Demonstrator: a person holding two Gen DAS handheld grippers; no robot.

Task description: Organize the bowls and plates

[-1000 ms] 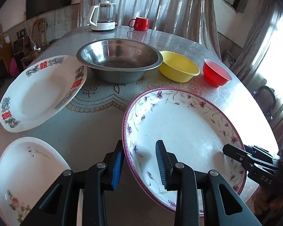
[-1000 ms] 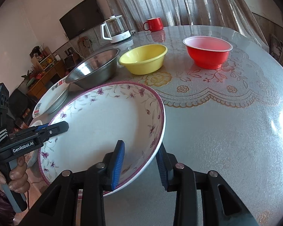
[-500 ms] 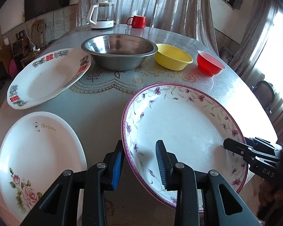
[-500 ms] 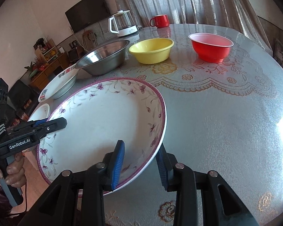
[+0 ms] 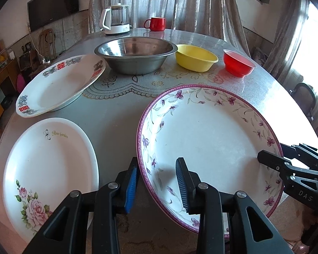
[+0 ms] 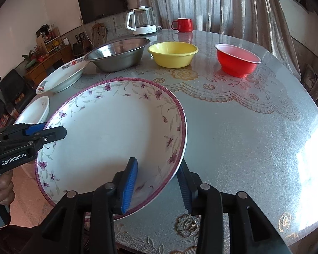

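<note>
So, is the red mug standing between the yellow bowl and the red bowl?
No, the red mug stands far back beside the kettle, behind both bowls.

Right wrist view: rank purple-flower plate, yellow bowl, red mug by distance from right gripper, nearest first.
1. Purple-flower plate: its near-right rim sits between the fingers of the right gripper, whose jaws have just been opening.
2. Yellow bowl: mid-table, beyond the plate, between the steel bowl and the red bowl.
3. Red mug: far edge, by the kettle.
</note>
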